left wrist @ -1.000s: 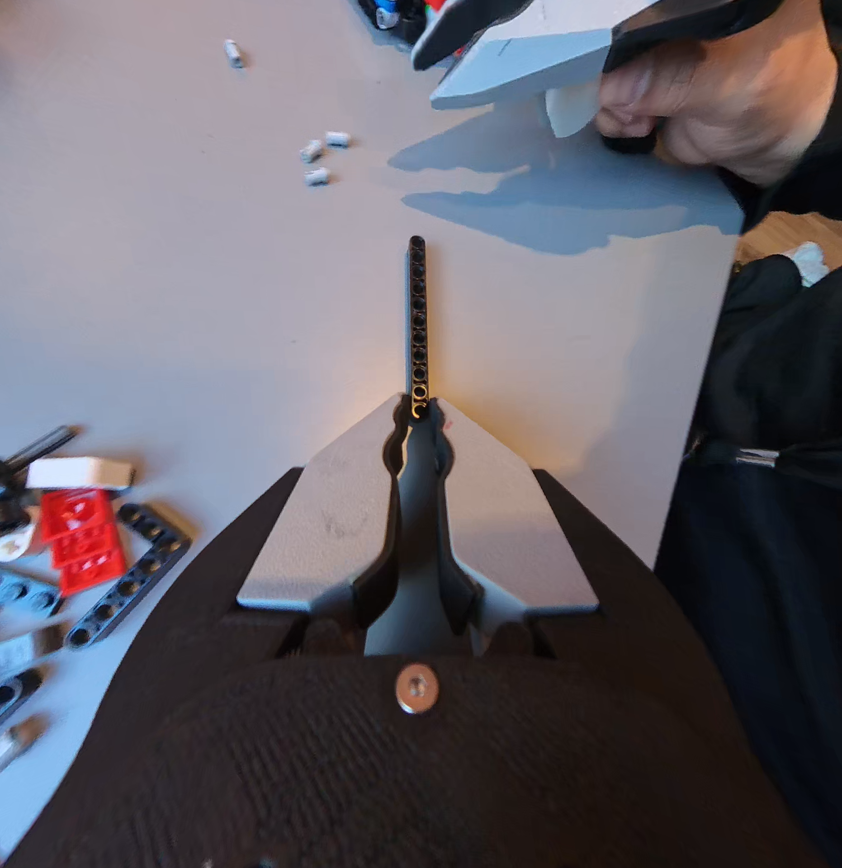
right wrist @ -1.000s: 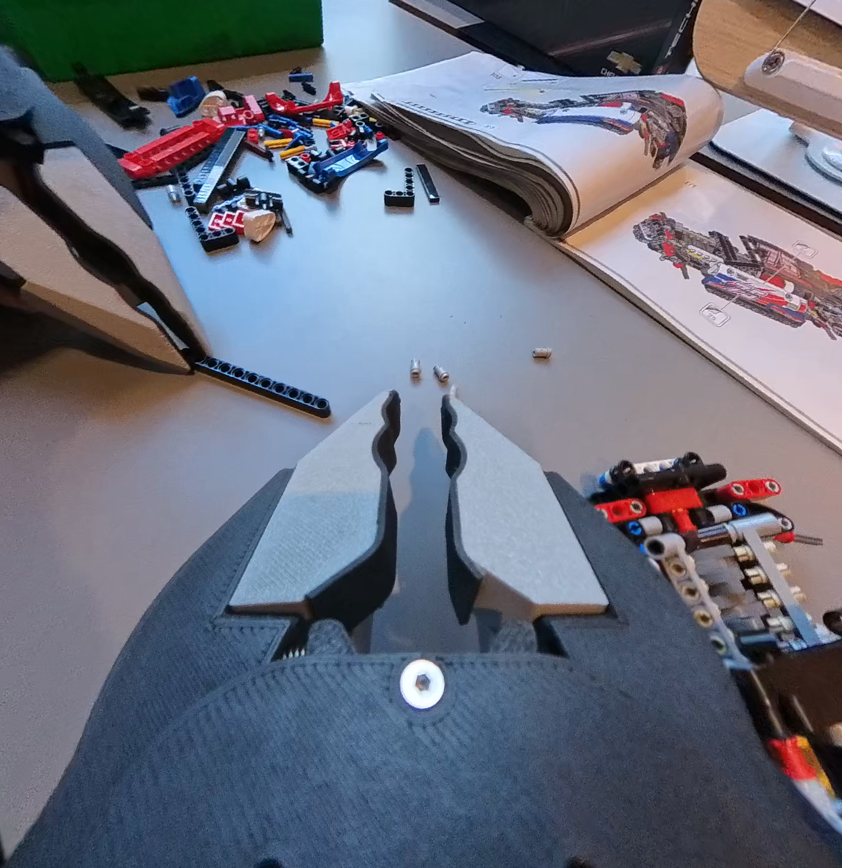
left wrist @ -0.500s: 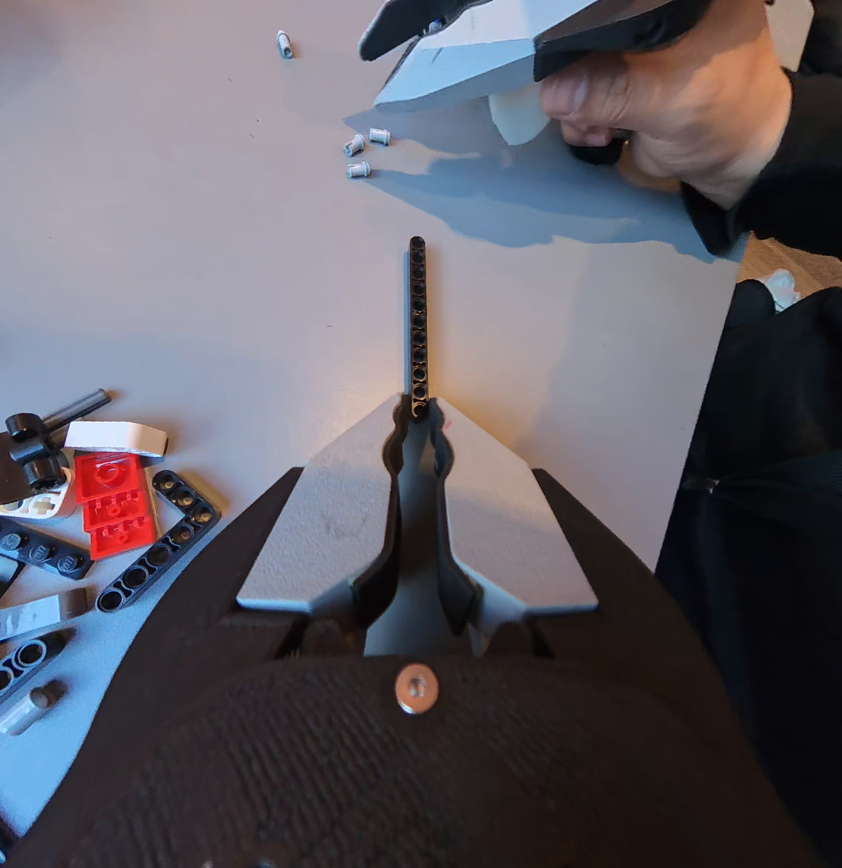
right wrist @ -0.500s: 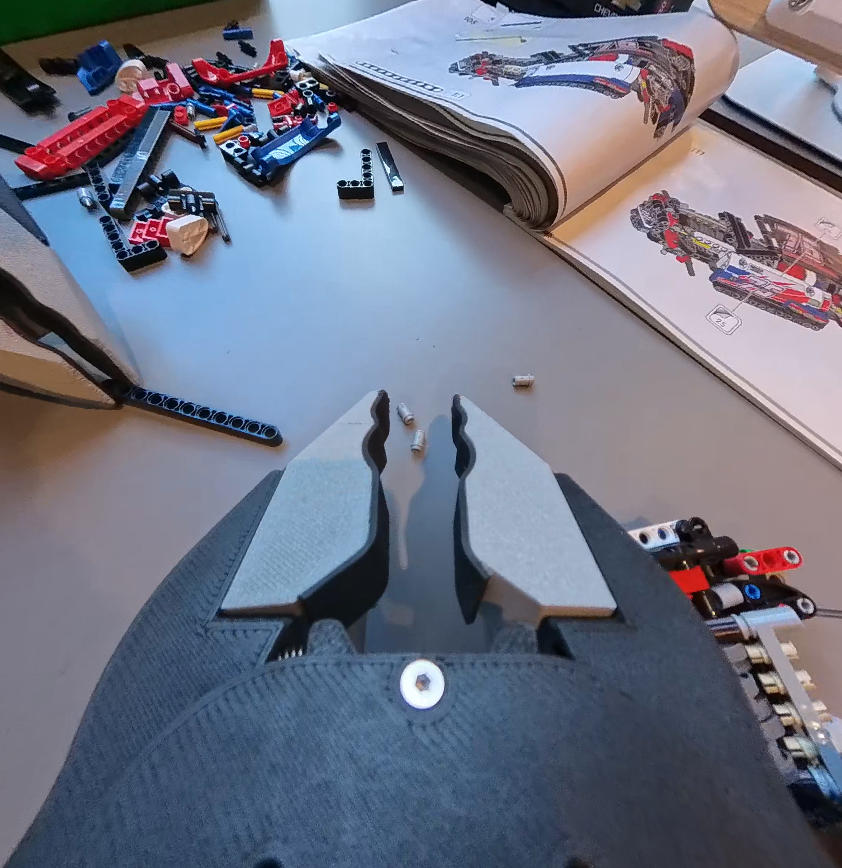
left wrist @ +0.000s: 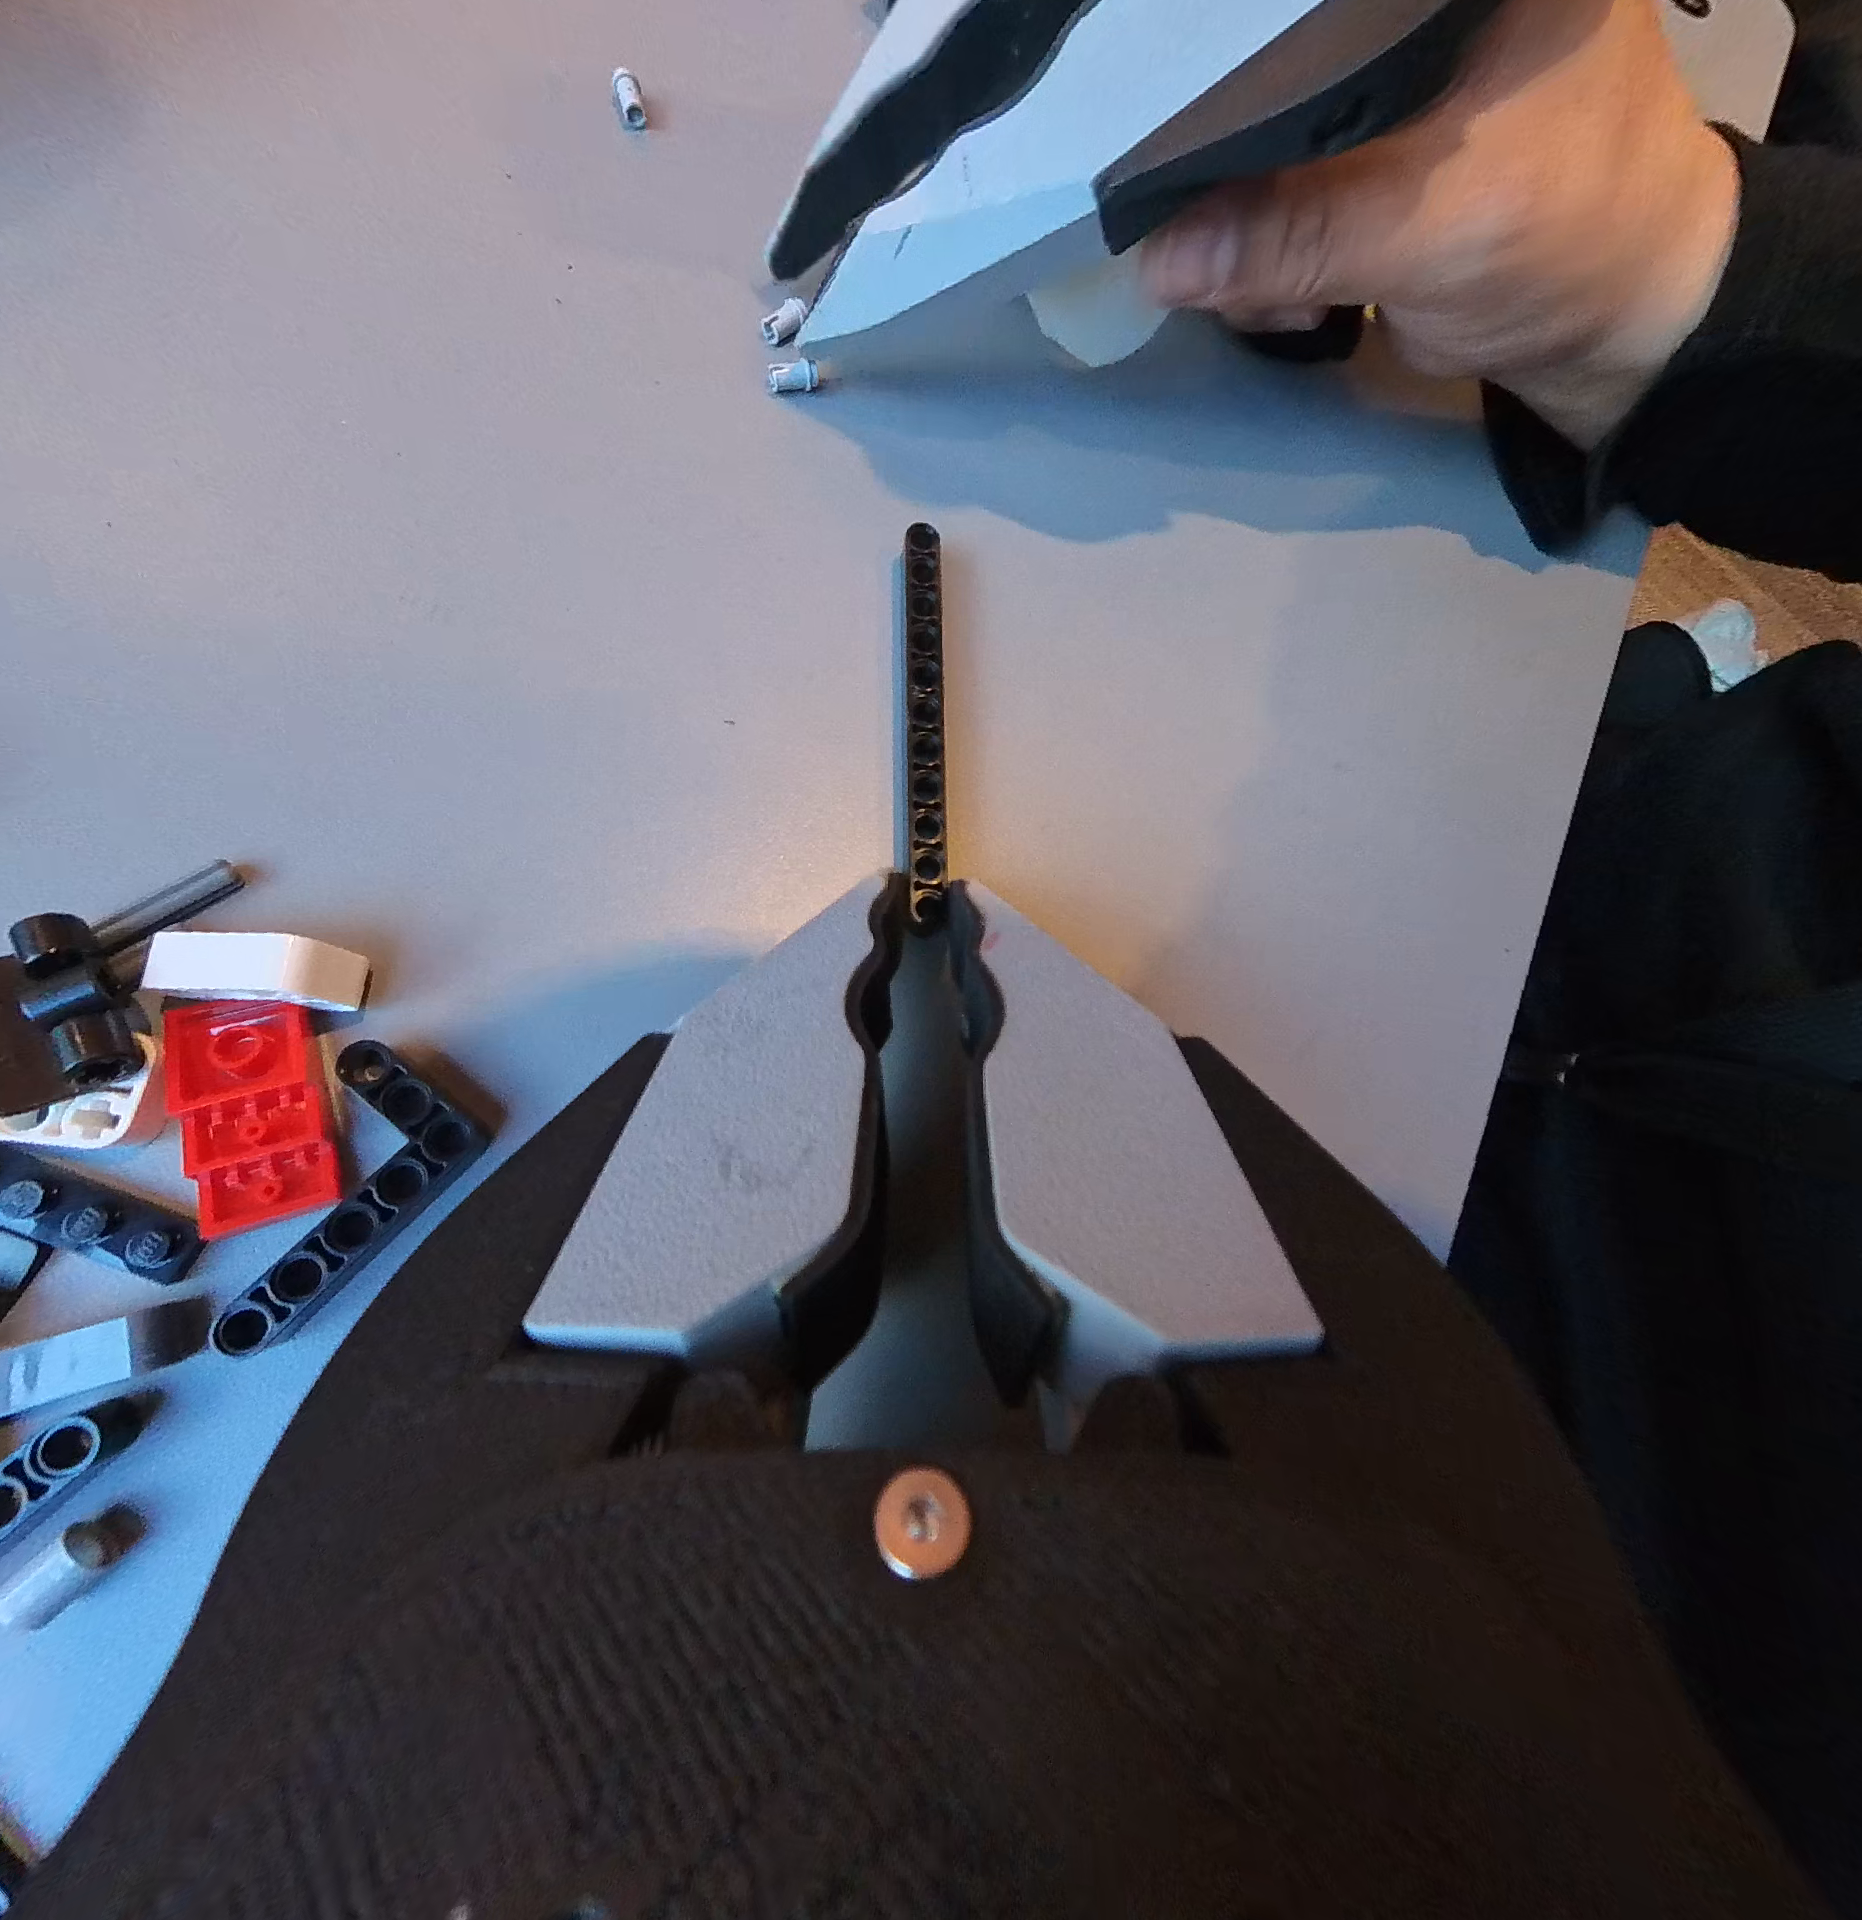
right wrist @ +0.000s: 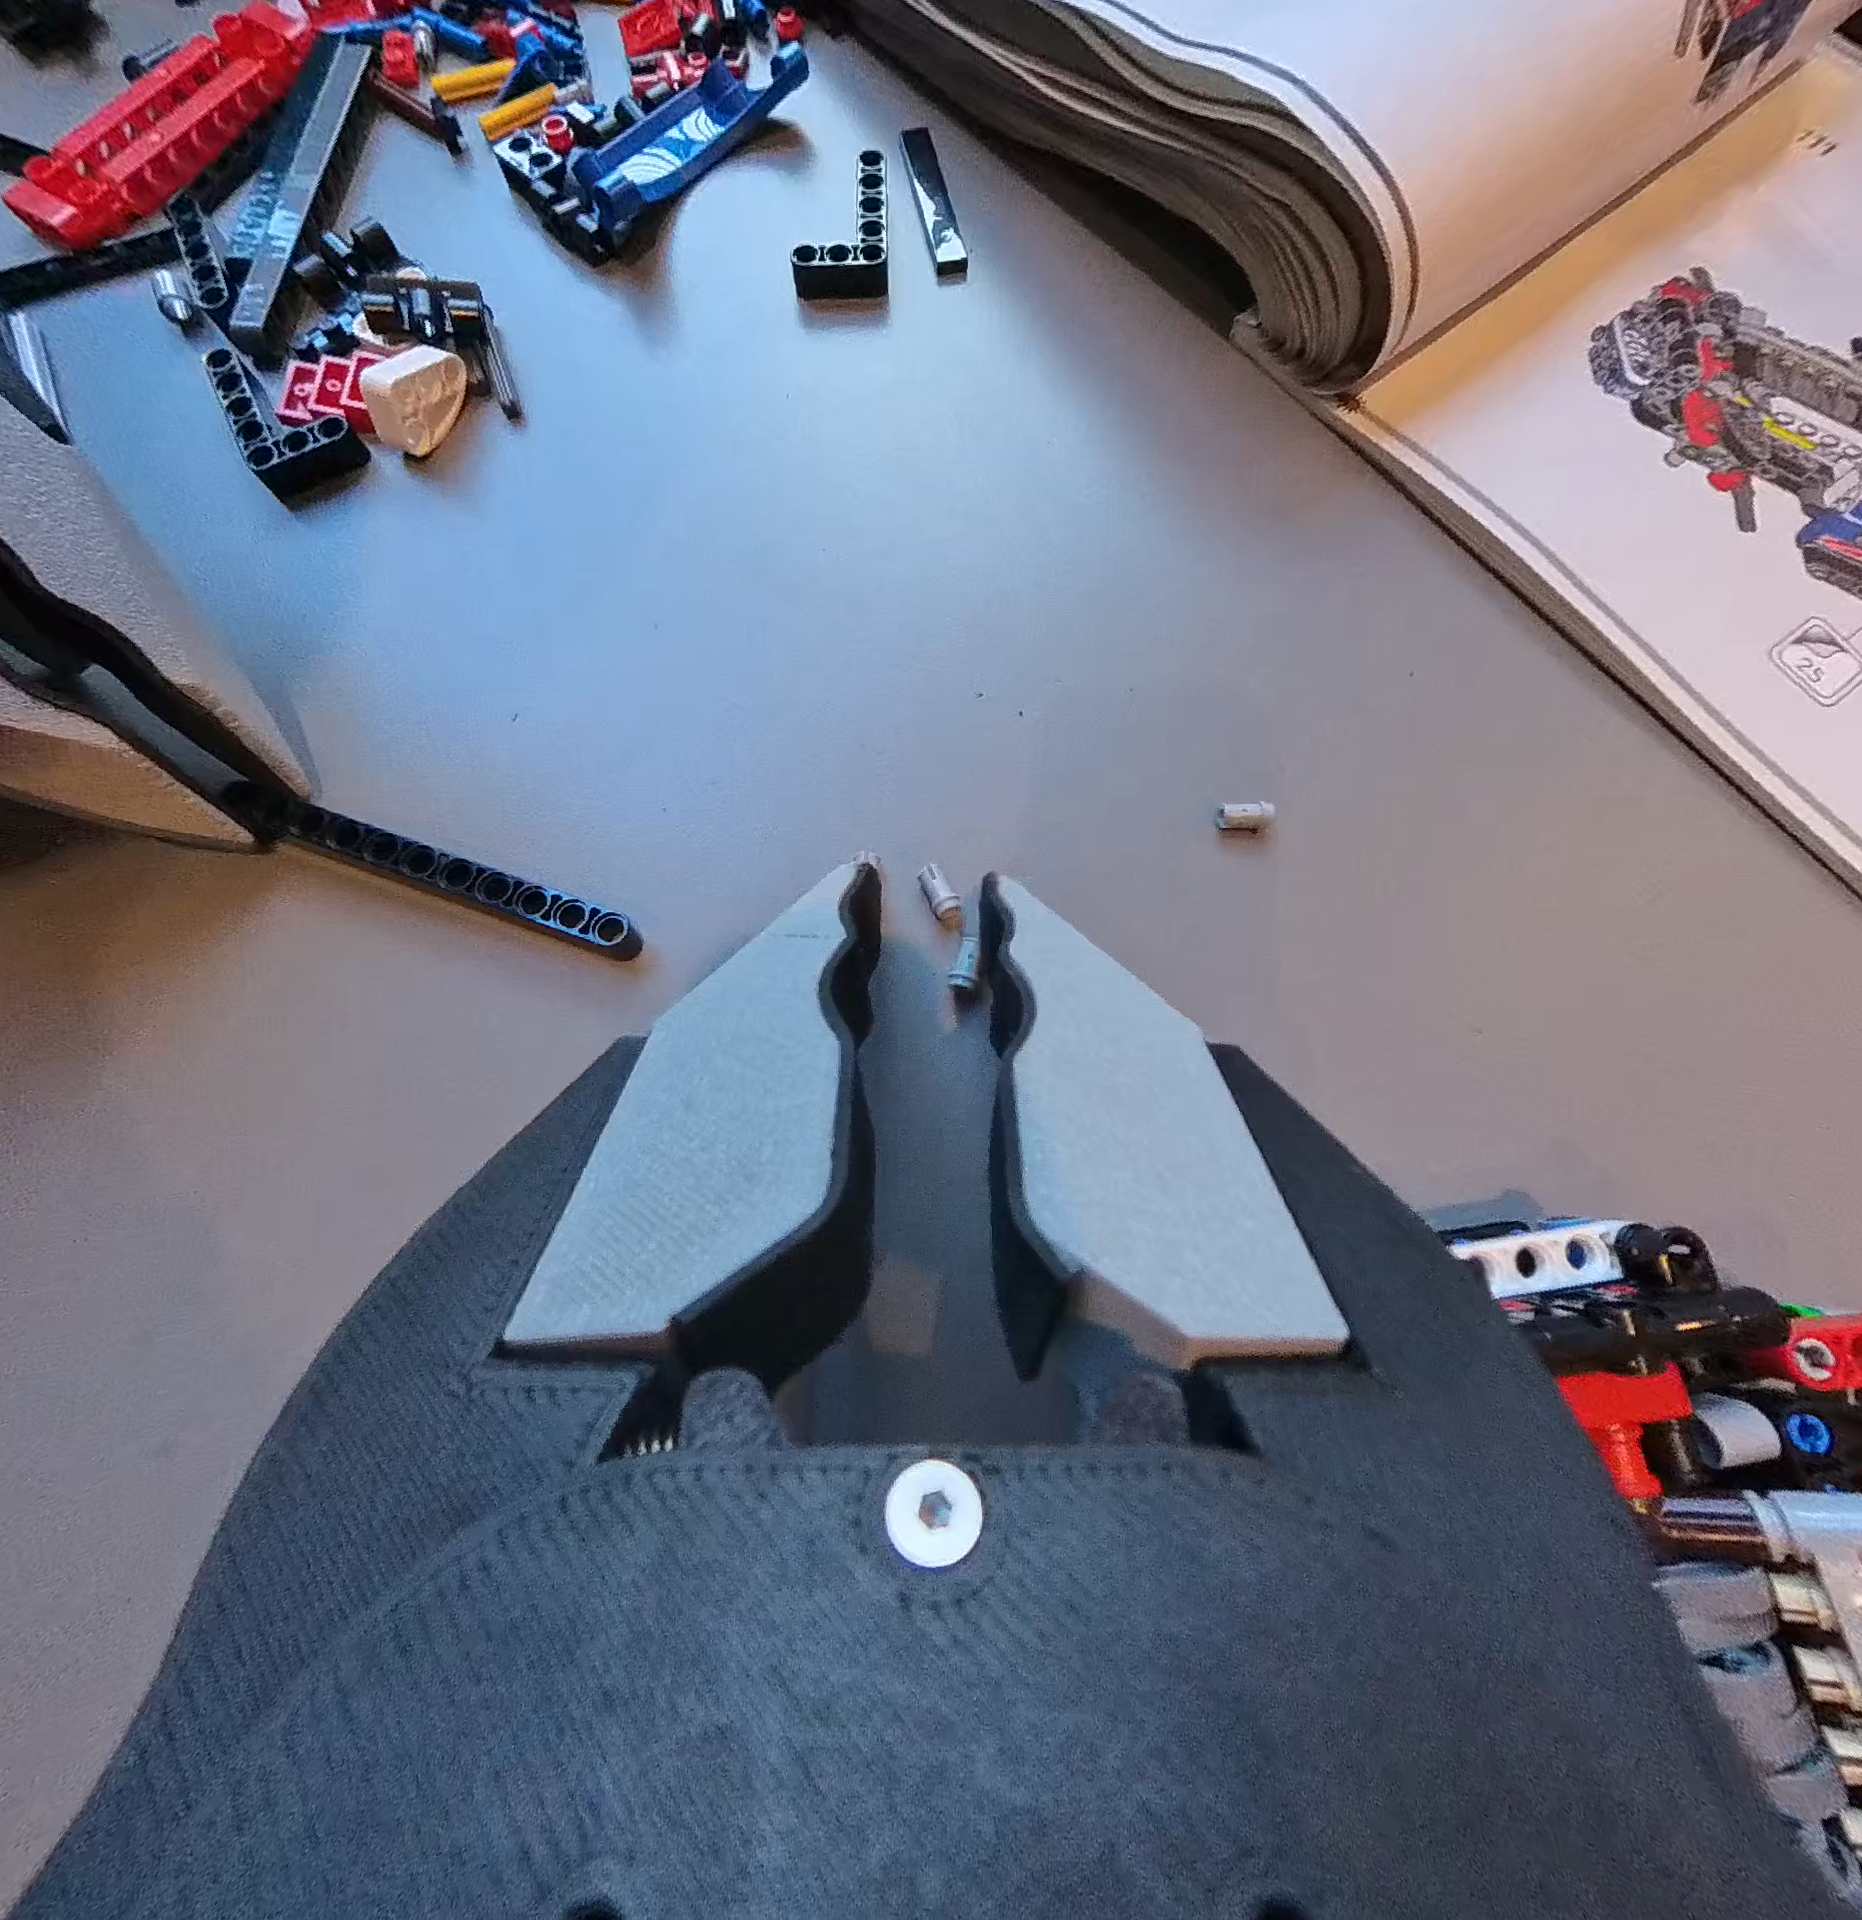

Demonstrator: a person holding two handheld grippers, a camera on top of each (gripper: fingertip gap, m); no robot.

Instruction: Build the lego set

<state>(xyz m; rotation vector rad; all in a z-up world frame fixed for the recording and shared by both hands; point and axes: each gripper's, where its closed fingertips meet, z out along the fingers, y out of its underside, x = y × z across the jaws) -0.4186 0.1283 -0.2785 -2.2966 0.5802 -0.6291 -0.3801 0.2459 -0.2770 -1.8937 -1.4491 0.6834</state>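
Observation:
My left gripper (left wrist: 922, 899) is shut on the near end of a long black holed beam (left wrist: 922, 717). The beam points straight ahead, low over the grey table. The beam (right wrist: 439, 873) and the left gripper (right wrist: 127, 717) also show at the left of the right wrist view. My right gripper (right wrist: 929, 883) is open and down at the table. Two small grey pins (right wrist: 937, 896) lie between its fingertips, and a third pin (right wrist: 865, 858) lies at its left tip. The right gripper (left wrist: 797, 301) also shows at the top of the left wrist view, held by a hand (left wrist: 1426, 260).
Another grey pin (right wrist: 1244, 816) lies to the right. A pile of loose red, black and blue parts (right wrist: 387, 208) is at the far left. An open instruction book (right wrist: 1529, 312) is at the far right. A part-built model (right wrist: 1685, 1403) sits by my right gripper. The table edge (left wrist: 1529, 1039) runs along the right.
My right gripper has moved forward and down to the grey pins, so two now lie between its fingertips. The left gripper still holds the black beam in the same place.

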